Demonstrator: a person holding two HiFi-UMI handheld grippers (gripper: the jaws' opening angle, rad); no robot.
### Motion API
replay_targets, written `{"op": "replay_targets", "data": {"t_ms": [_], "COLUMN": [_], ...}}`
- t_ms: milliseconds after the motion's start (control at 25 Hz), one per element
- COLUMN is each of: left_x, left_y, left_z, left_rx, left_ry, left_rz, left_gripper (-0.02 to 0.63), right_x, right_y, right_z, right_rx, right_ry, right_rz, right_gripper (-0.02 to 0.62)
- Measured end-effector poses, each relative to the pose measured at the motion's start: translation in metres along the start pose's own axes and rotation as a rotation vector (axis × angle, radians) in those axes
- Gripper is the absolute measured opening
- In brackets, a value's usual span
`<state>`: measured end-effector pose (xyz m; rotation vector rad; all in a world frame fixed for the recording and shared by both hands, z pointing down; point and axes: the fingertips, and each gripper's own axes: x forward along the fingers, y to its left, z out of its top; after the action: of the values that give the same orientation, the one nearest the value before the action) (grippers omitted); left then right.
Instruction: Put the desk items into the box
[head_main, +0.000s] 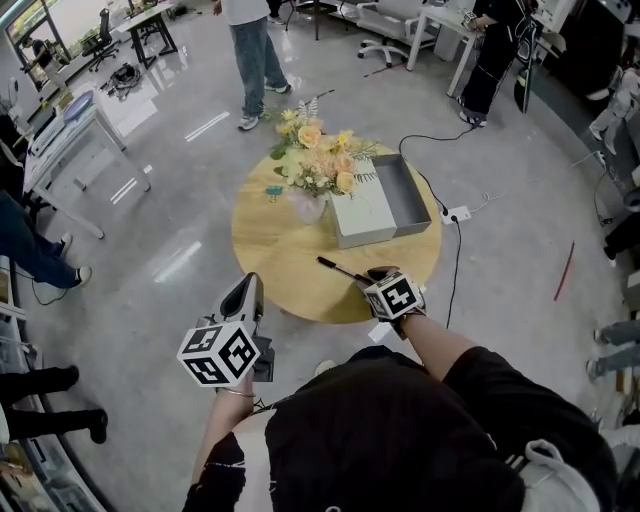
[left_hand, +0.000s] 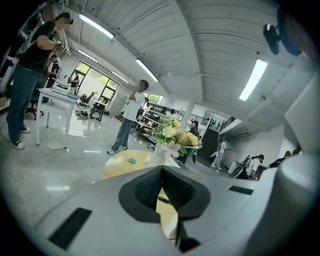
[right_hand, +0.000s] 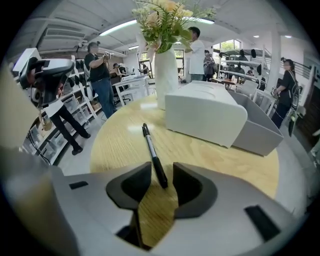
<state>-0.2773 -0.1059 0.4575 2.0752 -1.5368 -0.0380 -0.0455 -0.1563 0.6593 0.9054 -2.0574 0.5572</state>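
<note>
Though wide apart, fingers of the right gripper (right_hand: 161, 174) either side of the pen (right_hand: 151, 148) end.

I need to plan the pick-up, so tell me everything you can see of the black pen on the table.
The slim black pen looks plastic, with a paler sheen along its barrel. It lies flat on the round light wooden table, short of the white box lid and apart from it. Its near end sits between the open jaws of the right tongs; the pads do not seem to press on it.
</note>
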Motion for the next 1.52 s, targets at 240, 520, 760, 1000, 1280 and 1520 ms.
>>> {"op": "replay_targets", "data": {"t_ms": [240, 520, 760, 1000, 1280, 1520], "left_x": [0.0040, 0.0075, 0.0094, 0.0072, 0.0055, 0.0038], "left_y": [-0.0016, -0.0011, -0.0026, 0.0000, 0.0019, 0.0065], "left_z": [-0.0028, -0.0054, -0.0058, -0.0006, -0.0024, -0.0087], "left_rx": [-0.001, -0.005, 0.003, 0.007, 0.001, -0.012], "left_ry": [0.009, 0.018, 0.023, 0.014, 0.013, 0.019], "left_rz": [-0.003, -0.003, -0.008, -0.006, -0.005, 0.006], "left_gripper": [0.011, 0.011, 0.011, 0.011, 0.011, 0.011], "right_x": [0.0040, 0.0052, 0.0049, 0.0056, 0.0059, 0.0079], "right_y": [0.0057, 0.0017, 0.0025, 0.0003, -0.0003, -0.0024], "right_z": [0.0038, 0.0023, 0.0032, 0.0004, 0.0013, 0.0000], "right_rx": [-0.029, -0.005, -0.013, 0.004, 0.007, 0.016], "right_ry": [0.003, 0.013, 0.021, 0.043, 0.051, 0.045], "right_rz": [0.006, -0.014, -0.027, -0.040, -0.045, -0.045], "right_gripper": [0.141, 0.121, 0.117, 0.072, 0.055, 0.054]}}
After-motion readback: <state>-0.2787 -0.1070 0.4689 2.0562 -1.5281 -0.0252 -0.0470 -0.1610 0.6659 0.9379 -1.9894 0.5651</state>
